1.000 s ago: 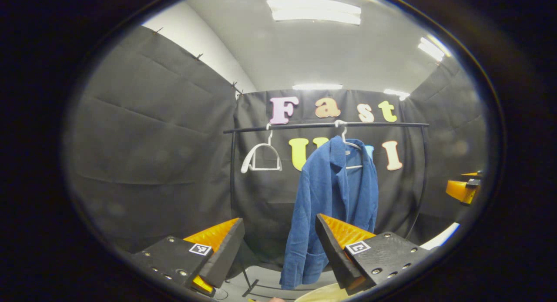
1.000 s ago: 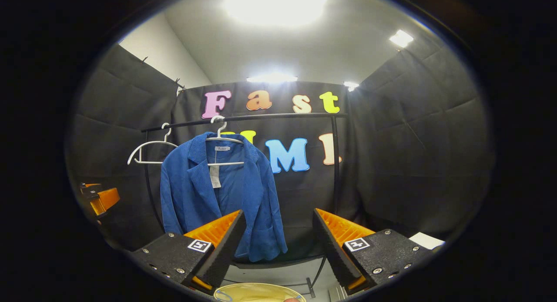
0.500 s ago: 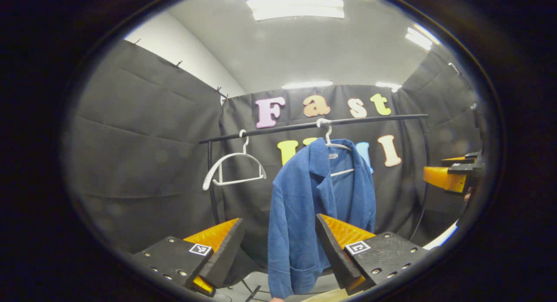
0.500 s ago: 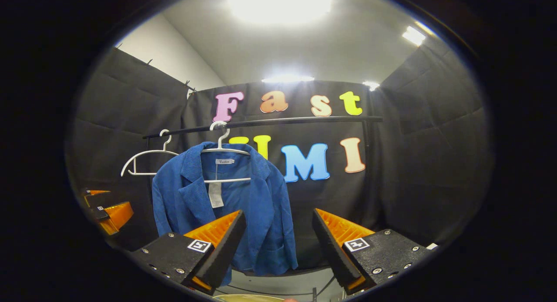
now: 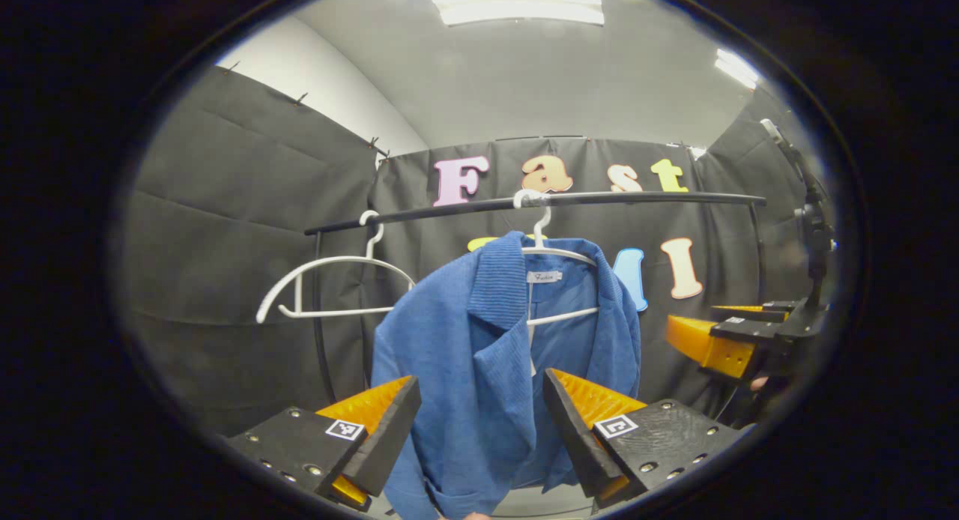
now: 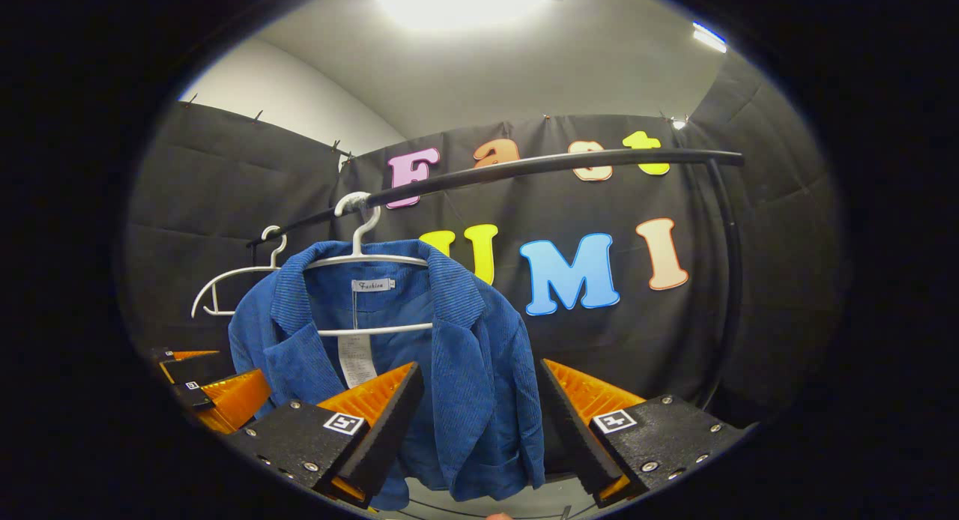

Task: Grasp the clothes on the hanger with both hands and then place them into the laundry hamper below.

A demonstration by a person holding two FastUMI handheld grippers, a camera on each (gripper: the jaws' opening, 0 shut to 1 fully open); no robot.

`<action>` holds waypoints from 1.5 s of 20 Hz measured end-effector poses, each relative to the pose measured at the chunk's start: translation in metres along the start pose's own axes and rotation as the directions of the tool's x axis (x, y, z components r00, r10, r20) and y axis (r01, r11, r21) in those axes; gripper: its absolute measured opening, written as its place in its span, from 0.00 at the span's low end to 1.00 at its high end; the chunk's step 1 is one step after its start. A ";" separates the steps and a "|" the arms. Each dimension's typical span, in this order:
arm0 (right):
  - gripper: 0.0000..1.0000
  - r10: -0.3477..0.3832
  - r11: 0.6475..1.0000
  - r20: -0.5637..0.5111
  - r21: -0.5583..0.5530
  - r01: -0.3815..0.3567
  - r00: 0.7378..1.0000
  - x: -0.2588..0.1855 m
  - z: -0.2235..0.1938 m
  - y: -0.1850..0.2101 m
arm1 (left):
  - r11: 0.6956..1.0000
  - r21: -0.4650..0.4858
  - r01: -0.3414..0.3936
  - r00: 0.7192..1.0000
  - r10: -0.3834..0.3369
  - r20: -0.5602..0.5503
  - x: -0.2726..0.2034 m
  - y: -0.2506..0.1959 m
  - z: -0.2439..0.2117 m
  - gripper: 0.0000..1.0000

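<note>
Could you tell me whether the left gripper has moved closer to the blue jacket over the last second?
Yes. The left gripper has advanced toward the blue jacket on the black rail; both now loom larger and nearer.

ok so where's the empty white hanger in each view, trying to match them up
Left gripper view: the empty white hanger hangs left of centre on the black rail, just left of the blue jacket.
Right gripper view: the same hanger sits at mid-left, partly behind the jacket's shoulder.
Shared landmark: the white hanger carrying the jacket, hooked on the rail right beside the empty one.
</note>
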State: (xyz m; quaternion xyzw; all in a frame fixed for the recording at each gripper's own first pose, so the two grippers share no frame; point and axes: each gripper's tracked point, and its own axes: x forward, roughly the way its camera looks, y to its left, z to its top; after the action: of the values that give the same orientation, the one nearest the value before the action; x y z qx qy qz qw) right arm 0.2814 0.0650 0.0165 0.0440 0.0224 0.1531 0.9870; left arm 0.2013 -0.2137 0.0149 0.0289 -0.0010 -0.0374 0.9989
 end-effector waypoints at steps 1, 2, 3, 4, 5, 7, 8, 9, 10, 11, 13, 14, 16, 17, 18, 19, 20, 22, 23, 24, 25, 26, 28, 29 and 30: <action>0.95 0.012 1.000 -0.004 0.005 -0.012 1.000 0.010 -0.002 0.000 | 1.000 0.000 -0.009 1.000 0.009 0.003 0.008 -0.006 -0.001 0.95; 0.95 0.024 1.000 -0.010 0.011 -0.024 1.000 0.020 -0.005 0.002 | 1.000 0.000 -0.019 1.000 0.019 0.005 0.017 -0.011 -0.001 0.95; 0.95 0.037 0.999 -0.014 0.015 -0.037 0.999 0.030 -0.008 0.003 | 1.000 -0.001 -0.029 1.000 0.029 0.004 0.025 -0.015 -0.003 0.95; 0.94 0.049 0.999 -0.017 0.014 -0.048 0.999 0.038 -0.010 0.005 | 0.999 -0.003 -0.039 0.999 0.039 0.000 0.033 -0.018 -0.005 0.95; 0.94 0.053 0.999 -0.016 0.007 -0.053 0.998 0.047 -0.011 0.004 | 0.999 -0.005 -0.051 0.999 0.051 -0.005 0.041 -0.019 -0.009 0.95; 0.94 0.061 0.998 -0.013 -0.013 -0.061 0.998 0.063 -0.015 0.005 | 0.996 -0.006 -0.085 0.996 0.085 -0.023 0.054 -0.018 -0.017 0.95; 0.94 0.069 0.997 -0.018 -0.019 -0.069 0.997 0.071 -0.019 0.008 | 0.995 -0.009 -0.099 0.994 0.099 -0.036 0.059 -0.017 -0.023 0.95; 0.94 0.077 0.997 -0.024 -0.024 -0.078 0.997 0.078 -0.024 0.010 | 0.993 -0.011 -0.114 0.993 0.113 -0.044 0.066 -0.016 -0.028 0.95; 0.94 0.085 0.996 -0.032 -0.029 -0.085 0.996 0.085 -0.029 0.012 | 0.993 -0.008 -0.121 0.991 0.120 -0.057 0.072 -0.015 -0.034 0.95; 0.94 0.089 0.995 -0.041 -0.033 -0.091 0.995 0.091 -0.035 0.013 | 0.992 -0.001 -0.125 0.990 0.125 -0.072 0.078 -0.014 -0.041 0.95; 0.94 0.099 0.994 -0.064 -0.040 -0.102 0.993 0.103 -0.045 0.017 | 0.989 0.013 -0.149 0.984 0.150 -0.098 0.089 -0.008 -0.053 0.95; 0.94 0.101 0.994 -0.076 -0.038 -0.104 0.992 0.107 -0.051 0.017 | 0.989 0.012 -0.150 0.983 0.150 -0.109 0.092 -0.008 -0.058 0.95; 0.94 0.118 0.992 -0.107 -0.019 -0.121 0.987 0.113 -0.062 0.023 | 0.989 0.019 -0.148 0.981 0.149 -0.125 0.097 -0.009 -0.066 0.96; 0.94 0.121 0.992 -0.120 -0.016 -0.124 0.985 0.114 -0.067 0.022 | 0.988 0.030 -0.151 0.980 0.154 -0.123 0.099 -0.008 -0.068 0.96; 0.94 0.122 0.992 -0.135 -0.017 -0.126 0.983 0.116 -0.073 0.023 | 0.987 0.040 -0.153 0.980 0.157 -0.118 0.101 -0.008 -0.068 0.95; 0.94 0.121 0.992 -0.152 -0.023 -0.126 0.981 0.118 -0.080 0.023 | 0.987 0.046 -0.156 0.980 0.161 -0.118 0.102 -0.009 -0.070 0.95; 0.93 0.116 0.992 -0.170 -0.031 -0.123 0.979 0.120 -0.087 0.024 | 0.986 0.052 -0.155 0.979 0.161 -0.123 0.105 -0.010 -0.073 0.95; 0.88 0.114 0.992 -0.198 -0.038 -0.123 0.974 0.123 -0.096 0.029 | 0.984 0.077 -0.163 0.976 0.173 -0.134 0.108 -0.008 -0.078 0.95; 0.80 0.114 0.992 -0.205 -0.034 -0.123 0.972 0.124 -0.098 0.030 | 0.981 0.084 -0.173 0.974 0.183 -0.131 0.108 -0.005 -0.076 0.85; 0.74 0.120 0.991 -0.206 -0.030 -0.129 0.971 0.127 -0.099 0.032 | 0.983 0.080 -0.165 0.975 0.175 -0.136 0.109 -0.006 -0.076 0.75; 0.59 0.123 0.991 -0.204 -0.035 -0.133 0.971 0.129 -0.098 0.032 | 0.984 0.073 -0.161 0.976 0.170 -0.135 0.108 -0.007 -0.077 0.65; 0.45 0.121 0.990 -0.194 -0.046 -0.132 0.974 0.129 -0.096 0.030 | 0.985 0.059 -0.161 0.977 0.168 -0.133 0.106 -0.006 -0.076 0.58; 0.19 0.128 0.989 -0.174 -0.055 -0.140 0.976 0.129 -0.092 0.028 | 0.982 0.032 -0.187 0.974 0.189 -0.126 0.103 0.007 -0.075 0.44; 0.08 0.149 0.986 -0.177 -0.049 -0.160 0.973 0.124 -0.092 0.032 | 0.976 0.019 -0.215 0.968 0.216 -0.126 0.100 0.018 -0.075 0.34; 0.06 0.160 0.984 -0.171 -0.051 -0.171 0.972 0.122 -0.091 0.032 | 0.978 -0.006 -0.207 0.972 0.205 -0.118 0.096 0.021 -0.073 0.23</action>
State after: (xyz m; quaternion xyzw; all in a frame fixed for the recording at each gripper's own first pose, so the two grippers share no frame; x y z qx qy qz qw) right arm 0.3832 0.1398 -0.0745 0.0004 0.0956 0.2385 0.9664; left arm 0.2991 -0.1956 -0.0563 0.0216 0.0547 0.0681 0.9959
